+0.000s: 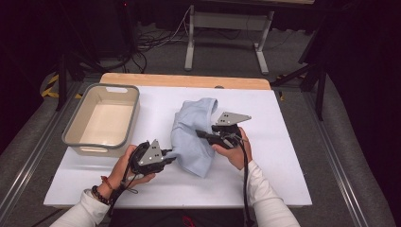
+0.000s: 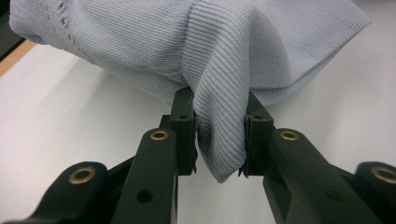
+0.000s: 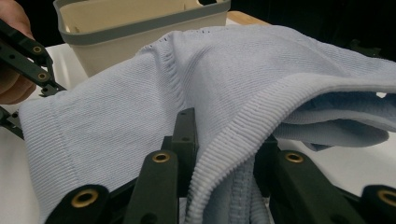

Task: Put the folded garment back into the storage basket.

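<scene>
Bin, beige with a grey rim, stood at nine o'clock on the white desk. Just right of it, at about seven o'clock, the left tongs gripped a fold of the pale blue knit garment, whose far side was hidden in their own view. At centre the garment hung bunched and partly lifted. At three o'clock of it, the right tongs clamped its ribbed hem, their tips buried in cloth.
</scene>
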A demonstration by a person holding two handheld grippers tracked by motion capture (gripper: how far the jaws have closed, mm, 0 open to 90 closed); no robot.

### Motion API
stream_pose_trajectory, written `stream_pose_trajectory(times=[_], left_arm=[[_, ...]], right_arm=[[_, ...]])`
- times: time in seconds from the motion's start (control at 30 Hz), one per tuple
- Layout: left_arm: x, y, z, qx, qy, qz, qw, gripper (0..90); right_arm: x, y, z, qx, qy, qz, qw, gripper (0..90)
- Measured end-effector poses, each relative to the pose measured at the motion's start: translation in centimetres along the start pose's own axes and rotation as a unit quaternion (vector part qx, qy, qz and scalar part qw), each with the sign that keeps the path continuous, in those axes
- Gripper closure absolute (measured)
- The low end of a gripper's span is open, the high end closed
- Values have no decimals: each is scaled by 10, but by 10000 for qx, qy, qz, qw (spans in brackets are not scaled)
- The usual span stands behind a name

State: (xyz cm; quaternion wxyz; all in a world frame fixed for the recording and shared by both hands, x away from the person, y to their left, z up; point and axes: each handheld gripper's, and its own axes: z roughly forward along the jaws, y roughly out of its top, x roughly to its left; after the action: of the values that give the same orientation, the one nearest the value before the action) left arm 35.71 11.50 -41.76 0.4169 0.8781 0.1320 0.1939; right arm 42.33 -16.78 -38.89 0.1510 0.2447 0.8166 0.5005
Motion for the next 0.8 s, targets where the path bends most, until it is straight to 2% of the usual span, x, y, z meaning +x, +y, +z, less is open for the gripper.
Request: stream_pose_trajectory(times=[0.07, 0.33, 0.63, 0.8], left_arm=[[5, 1, -1, -25, 74, -19, 10000, 723], [14, 0, -6, -187, 235, -97, 9995, 724], [19, 4, -14, -151, 466, 69, 9988, 724], [25, 4, -20, -217, 530, 20, 9984, 724]], right_arm=[[0, 7, 1, 17, -77, -96, 9999, 708], [-1, 24, 6, -41, -157, -178, 9997, 706], [-2, 39, 11, -103, -206, -243, 9994, 704], [0, 45, 14, -149, -226, -256, 9993, 704]])
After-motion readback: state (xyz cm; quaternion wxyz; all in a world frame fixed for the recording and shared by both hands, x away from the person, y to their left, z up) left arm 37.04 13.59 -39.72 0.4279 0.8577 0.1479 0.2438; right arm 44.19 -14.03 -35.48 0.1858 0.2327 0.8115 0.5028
